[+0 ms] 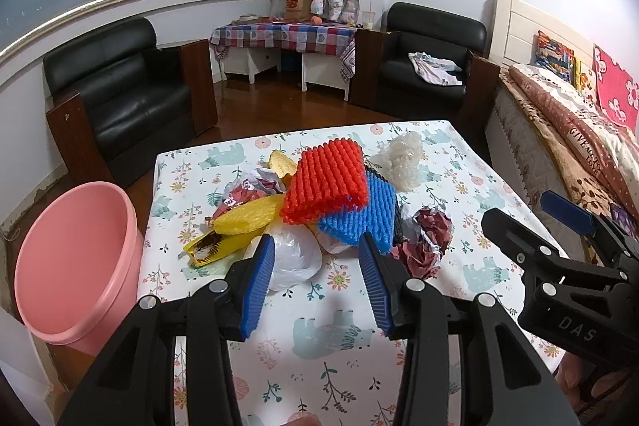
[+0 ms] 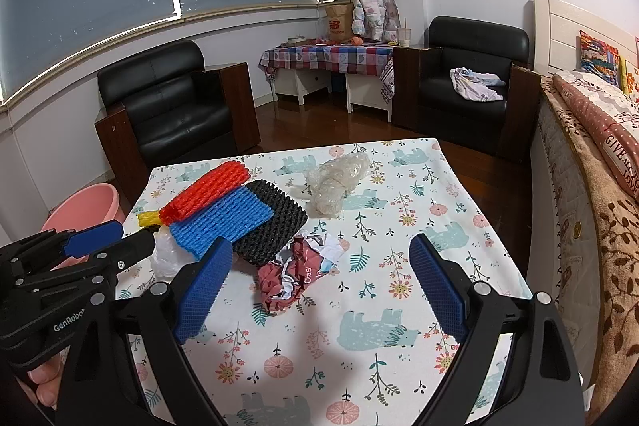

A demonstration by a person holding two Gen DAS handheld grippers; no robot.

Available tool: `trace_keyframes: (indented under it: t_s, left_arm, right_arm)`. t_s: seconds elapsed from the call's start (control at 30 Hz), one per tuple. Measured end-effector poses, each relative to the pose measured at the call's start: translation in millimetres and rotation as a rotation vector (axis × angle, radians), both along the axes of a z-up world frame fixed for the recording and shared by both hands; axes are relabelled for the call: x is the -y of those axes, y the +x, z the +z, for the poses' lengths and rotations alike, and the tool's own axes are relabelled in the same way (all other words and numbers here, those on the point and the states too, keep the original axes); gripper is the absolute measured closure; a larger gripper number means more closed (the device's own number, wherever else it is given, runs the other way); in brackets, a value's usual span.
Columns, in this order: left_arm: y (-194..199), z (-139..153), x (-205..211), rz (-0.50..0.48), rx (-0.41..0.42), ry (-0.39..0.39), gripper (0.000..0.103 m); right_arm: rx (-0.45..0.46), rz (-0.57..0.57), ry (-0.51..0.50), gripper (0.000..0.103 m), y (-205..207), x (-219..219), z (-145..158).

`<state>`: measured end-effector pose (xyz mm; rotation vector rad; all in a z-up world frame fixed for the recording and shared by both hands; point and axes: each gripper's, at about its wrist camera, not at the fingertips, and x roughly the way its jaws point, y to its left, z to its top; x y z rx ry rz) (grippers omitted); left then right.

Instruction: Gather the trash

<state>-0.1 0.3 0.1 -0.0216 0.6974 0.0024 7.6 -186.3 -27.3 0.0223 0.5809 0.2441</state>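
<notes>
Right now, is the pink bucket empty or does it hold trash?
Empty as far as visible: the pink bucket shows only bare inner wall.

A home bedroom: a bed (image 1: 559,114) with patterned blankets at the right, two black armchairs (image 2: 167,106) at the far wall, a child's jacket (image 2: 373,2) hanging by the window.

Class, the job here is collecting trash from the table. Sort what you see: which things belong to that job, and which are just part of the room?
Belongs to the job:
red foam net
blue foam net
crumpled red paper
white plastic bag
bubble wrap
pink bucket

Just lying about:
black armchairs
hanging jacket
paper bag
bed
</notes>
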Motion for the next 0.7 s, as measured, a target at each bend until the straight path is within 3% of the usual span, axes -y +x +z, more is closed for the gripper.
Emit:
trace_keyframes:
  t_s: [0.37,0.7]
  left_arm:
    - [-2,0,-9,0.013,0.011,-0.007,0.060]
    - [-8,13,-22,0.064,0.086,-0.064,0.060]
  right_arm:
    - [0.017,0.014,-0.004,0.012,-2,-3,2]
    - [0.036,0.034,-0.025,0.012,-8,-12,5]
